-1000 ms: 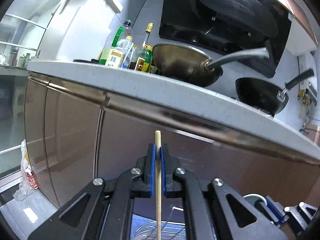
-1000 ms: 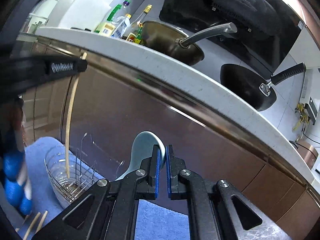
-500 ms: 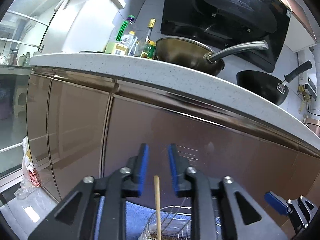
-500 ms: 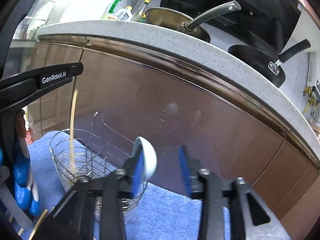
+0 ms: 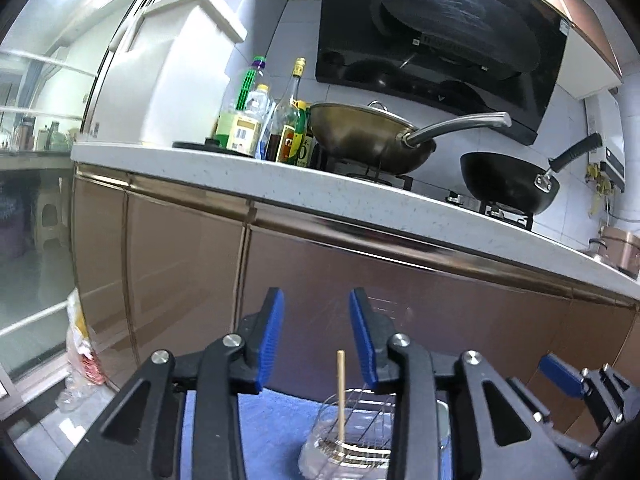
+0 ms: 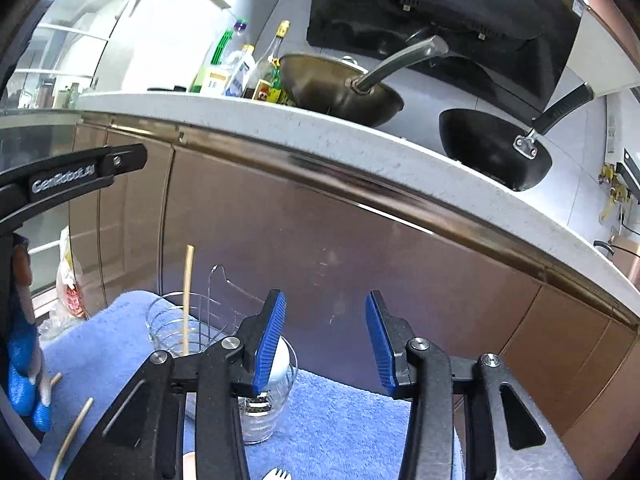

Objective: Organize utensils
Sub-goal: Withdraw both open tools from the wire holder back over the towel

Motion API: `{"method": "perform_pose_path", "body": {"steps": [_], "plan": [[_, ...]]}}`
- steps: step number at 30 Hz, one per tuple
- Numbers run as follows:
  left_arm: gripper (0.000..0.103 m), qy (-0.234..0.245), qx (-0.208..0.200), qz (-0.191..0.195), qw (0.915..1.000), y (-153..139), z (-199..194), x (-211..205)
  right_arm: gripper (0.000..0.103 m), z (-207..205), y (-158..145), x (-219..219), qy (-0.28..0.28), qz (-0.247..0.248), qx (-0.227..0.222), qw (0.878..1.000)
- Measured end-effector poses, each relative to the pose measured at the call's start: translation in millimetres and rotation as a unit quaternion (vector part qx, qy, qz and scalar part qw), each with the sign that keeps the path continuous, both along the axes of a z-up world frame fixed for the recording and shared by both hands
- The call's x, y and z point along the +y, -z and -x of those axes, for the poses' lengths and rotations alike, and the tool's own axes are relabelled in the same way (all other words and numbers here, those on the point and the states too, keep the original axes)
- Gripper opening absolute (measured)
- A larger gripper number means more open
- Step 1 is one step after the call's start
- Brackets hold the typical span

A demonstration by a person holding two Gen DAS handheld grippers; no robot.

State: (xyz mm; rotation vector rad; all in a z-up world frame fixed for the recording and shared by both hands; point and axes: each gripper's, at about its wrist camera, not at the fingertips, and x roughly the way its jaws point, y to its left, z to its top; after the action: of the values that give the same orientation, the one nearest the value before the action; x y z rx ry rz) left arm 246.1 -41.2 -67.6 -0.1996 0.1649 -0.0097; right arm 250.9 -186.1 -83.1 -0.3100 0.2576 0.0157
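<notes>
A round wire utensil holder [image 5: 352, 440] stands on a blue towel [image 5: 276, 420]; it also shows in the right wrist view [image 6: 176, 328]. A wooden chopstick [image 5: 341, 396] stands upright in it, seen too in the right wrist view [image 6: 187, 300]. A white spoon [image 6: 278, 360] rests in the holder, partly hidden by my finger. My left gripper [image 5: 316, 340] is open and empty above the holder. My right gripper [image 6: 324, 344] is open and empty just right of the holder. More chopsticks [image 6: 72, 436] and a white fork [image 6: 276, 474] lie on the towel.
Brown cabinet doors [image 5: 320, 280] rise just behind the towel under a white counter [image 5: 320, 188]. On the counter stand bottles [image 5: 260, 120], a steel wok [image 5: 368, 136] and a black pan [image 5: 508, 184]. The left gripper's body [image 6: 60, 184] sits at the right wrist view's left edge.
Both grippers opened. The left let go of the chopstick, which now stands in the holder. The right let go of the white spoon, which dropped into the holder. Both grippers drew back and up.
</notes>
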Motion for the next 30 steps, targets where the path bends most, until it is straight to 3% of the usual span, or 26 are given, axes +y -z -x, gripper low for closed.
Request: {"method": "perform_pose_path", "body": {"steps": [5, 8, 12, 23, 30], "plan": [[0.034, 0.001, 0.009, -0.01, 0.9999, -11.7, 27.3, 5.7, 0.042, 22.5, -11.7, -0.5, -0.006, -0.004, -0.003, 1.0], [0.043, -0.001, 0.016, -0.014, 0.9998, -17.8, 47.6, 11.9, 0.042, 40.8, -18.3, -4.6, -0.012, -0.01, -0.002, 1.0], [0.045, -0.003, 0.032, -0.024, 0.9992, -22.9, 75.4, 18.0, 0.043, 65.8, -21.4, -11.5, -0.021, -0.029, 0.014, 0.999], [0.045, -0.019, 0.069, -0.057, 0.9958, -23.6, 141.6, 23.5, 0.064, 141.3, -25.8, -26.7, -0.03, -0.079, 0.022, 0.996], [0.046, -0.023, 0.067, -0.083, 0.994, -26.1, 179.1, 21.1, 0.065, 189.2, -34.1, -49.8, -0.032, -0.122, 0.008, 0.992]]}}
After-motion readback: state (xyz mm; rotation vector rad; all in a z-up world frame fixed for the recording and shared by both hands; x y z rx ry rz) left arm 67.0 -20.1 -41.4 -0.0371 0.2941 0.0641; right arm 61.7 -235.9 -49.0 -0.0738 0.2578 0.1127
